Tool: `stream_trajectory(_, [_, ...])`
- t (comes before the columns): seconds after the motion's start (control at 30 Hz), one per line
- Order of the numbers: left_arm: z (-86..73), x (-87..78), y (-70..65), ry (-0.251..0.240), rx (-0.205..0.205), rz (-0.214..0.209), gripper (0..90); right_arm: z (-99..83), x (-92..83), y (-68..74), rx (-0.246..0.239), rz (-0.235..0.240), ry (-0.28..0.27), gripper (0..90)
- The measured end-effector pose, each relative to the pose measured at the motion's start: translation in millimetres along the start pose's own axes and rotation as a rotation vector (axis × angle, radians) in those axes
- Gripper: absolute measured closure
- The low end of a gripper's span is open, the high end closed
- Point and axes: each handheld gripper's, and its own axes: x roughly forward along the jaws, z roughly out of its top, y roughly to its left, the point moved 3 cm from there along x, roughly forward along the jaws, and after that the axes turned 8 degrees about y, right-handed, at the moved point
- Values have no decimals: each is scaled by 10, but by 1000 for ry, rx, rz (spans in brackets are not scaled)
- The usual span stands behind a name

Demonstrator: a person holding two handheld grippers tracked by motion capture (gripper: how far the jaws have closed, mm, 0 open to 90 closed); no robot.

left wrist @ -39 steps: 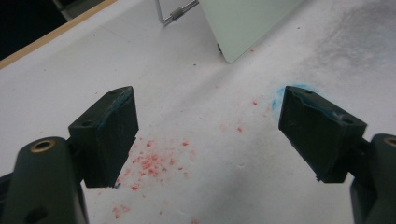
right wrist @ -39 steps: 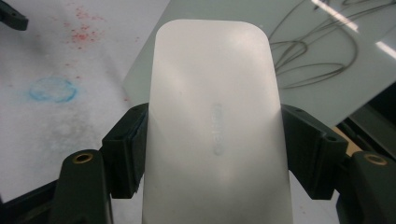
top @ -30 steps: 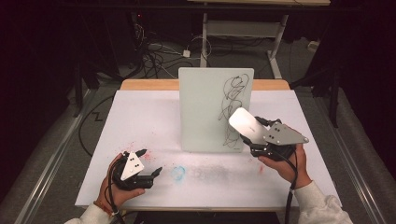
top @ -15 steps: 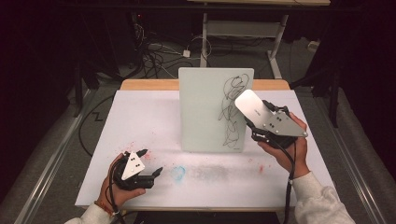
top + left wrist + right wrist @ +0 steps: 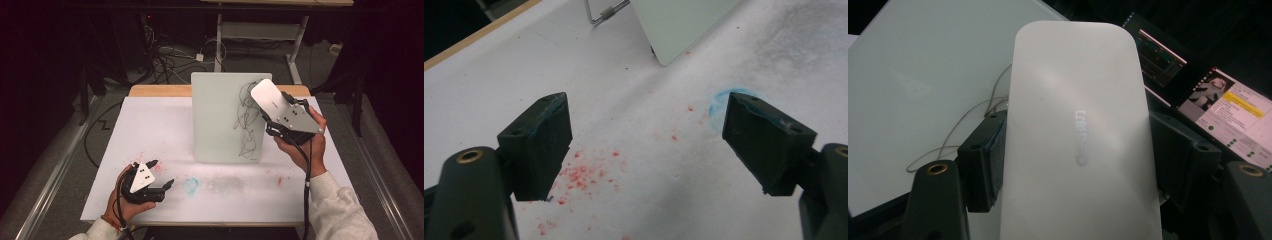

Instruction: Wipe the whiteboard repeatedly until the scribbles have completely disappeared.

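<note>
A small whiteboard [image 5: 222, 117] stands upright on the table, with black scribbles [image 5: 247, 120] down its right part. My right gripper [image 5: 274, 117] is shut on a white eraser [image 5: 269, 98], raised at the board's upper right corner against the scribbles. In the right gripper view the eraser [image 5: 1075, 135] sits between the two black jaws, the board [image 5: 923, 95] behind it. My left gripper [image 5: 161, 175] rests open near the table's front left, over red crumbs [image 5: 579, 172], with nothing between its fingers [image 5: 541, 145].
The white table cover [image 5: 150, 130] carries a blue ring mark [image 5: 190, 185], a grey smudge [image 5: 230, 184] and red specks [image 5: 279, 180]. A wire stand [image 5: 604, 12] props the board from behind. Cables [image 5: 170, 57] lie on the floor beyond the table. A monitor [image 5: 1208, 95] shows behind the eraser.
My right gripper has lifted the eraser from the board's lower right up to its upper right corner. The left gripper has stayed put.
</note>
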Motion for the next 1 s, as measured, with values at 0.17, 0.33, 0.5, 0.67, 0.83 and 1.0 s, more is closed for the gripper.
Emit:
stream_trajectory(0.17, [1, 1, -1, 2, 1, 0, 192, 47, 61, -53, 5, -60, 8, 312])
stream_trajectory(0.33, [-2, 0, -1, 1, 0, 0, 192, 46, 154, -53, -1, -90, 27, 312])
stream_trajectory(0.5, [-5, 0, 4, 0, 0, -3, 192, 16, 235, -29, -13, -114, 35, 312])
stream_trajectory(0.67, [-5, -5, 3, -1, 4, -2, 192, -38, 279, 36, -9, -113, 40, 312])
stream_trajectory(0.83, [-2, -4, -2, 0, 5, -3, 192, -141, 322, 156, -19, -111, 45, 312])
stream_trajectory(1.0, [3, 7, -10, -2, 4, -4, 192, -145, 325, 247, -74, -107, 55, 312])
